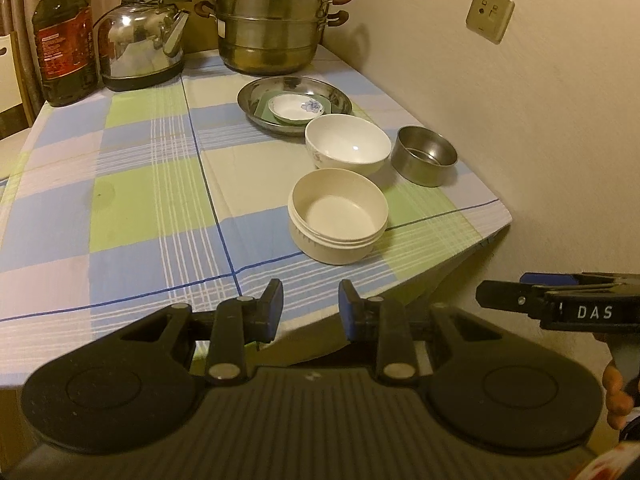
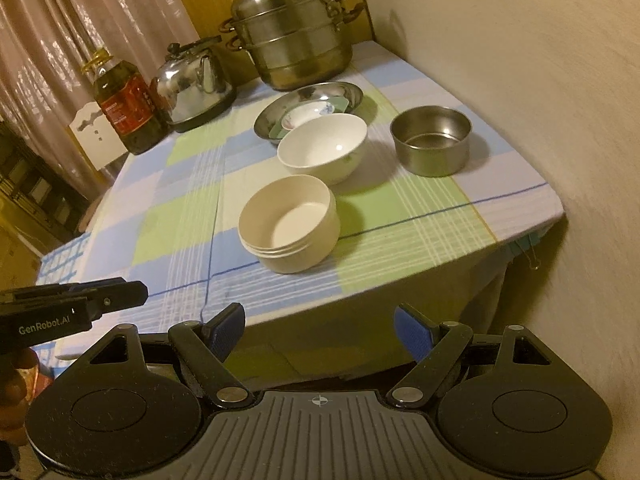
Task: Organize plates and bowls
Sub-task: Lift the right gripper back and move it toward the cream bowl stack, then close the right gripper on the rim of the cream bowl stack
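Nearest the cameras, off the front edge of the bench, both tools hang over nothing. The left hand-held gripper has its blue pads set a narrow gap apart with nothing between them; the right hand-held gripper is spread wide and likewise empty. Each shows at the edge of the other's view, side by side and apart.

On the checked blue, green and white cloth, the first dish is a cream round plastic bowl with a ridged rim, standing upright near the front edge. Just behind it sits a white ceramic bowl, close but whether they touch I cannot tell. To its right, near the wall, stands a straight-sided steel bowl, apart from both.

Behind the white bowl lies a wide shallow steel basin, holding a pale green plate with a small white flower-printed saucer on top.

Farthest back stand a tiered steel steamer pot with lid, a shiny steel kettle left of it, and a large oil bottle with a red label at the corner.
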`<action>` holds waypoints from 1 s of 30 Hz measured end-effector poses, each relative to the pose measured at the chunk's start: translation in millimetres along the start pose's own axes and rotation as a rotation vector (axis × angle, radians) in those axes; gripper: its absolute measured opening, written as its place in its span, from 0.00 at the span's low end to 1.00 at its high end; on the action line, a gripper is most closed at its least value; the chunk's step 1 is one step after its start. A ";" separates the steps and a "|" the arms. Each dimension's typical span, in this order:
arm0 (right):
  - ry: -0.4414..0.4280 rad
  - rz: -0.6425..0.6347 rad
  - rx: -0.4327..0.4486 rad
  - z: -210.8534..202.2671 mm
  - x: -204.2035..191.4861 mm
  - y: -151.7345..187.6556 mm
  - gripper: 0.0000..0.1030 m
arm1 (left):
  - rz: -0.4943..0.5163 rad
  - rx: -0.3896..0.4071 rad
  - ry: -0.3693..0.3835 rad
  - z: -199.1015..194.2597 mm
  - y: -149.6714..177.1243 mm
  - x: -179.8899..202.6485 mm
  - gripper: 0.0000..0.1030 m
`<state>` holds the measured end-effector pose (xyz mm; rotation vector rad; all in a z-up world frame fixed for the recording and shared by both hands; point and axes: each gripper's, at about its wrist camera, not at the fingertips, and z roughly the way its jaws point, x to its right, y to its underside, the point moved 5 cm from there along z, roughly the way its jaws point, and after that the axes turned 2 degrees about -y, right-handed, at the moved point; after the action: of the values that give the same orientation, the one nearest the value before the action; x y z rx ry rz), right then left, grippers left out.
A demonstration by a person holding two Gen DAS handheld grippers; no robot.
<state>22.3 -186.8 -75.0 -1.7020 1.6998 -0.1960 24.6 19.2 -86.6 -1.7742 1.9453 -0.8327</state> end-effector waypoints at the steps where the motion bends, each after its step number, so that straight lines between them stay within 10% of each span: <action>1: -0.001 0.004 0.000 -1.2 1.3 0.6 0.79 | 0.002 0.002 -0.004 -0.6 0.7 1.5 0.26; 30: 0.032 0.049 -0.027 36.2 21.1 -30.8 0.74 | 0.006 -0.039 -0.011 47.7 -24.1 -15.8 0.26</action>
<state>70.6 -196.6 -91.9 -1.6837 1.7726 -0.1787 75.3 25.9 -108.7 -1.7901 1.9713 -0.7863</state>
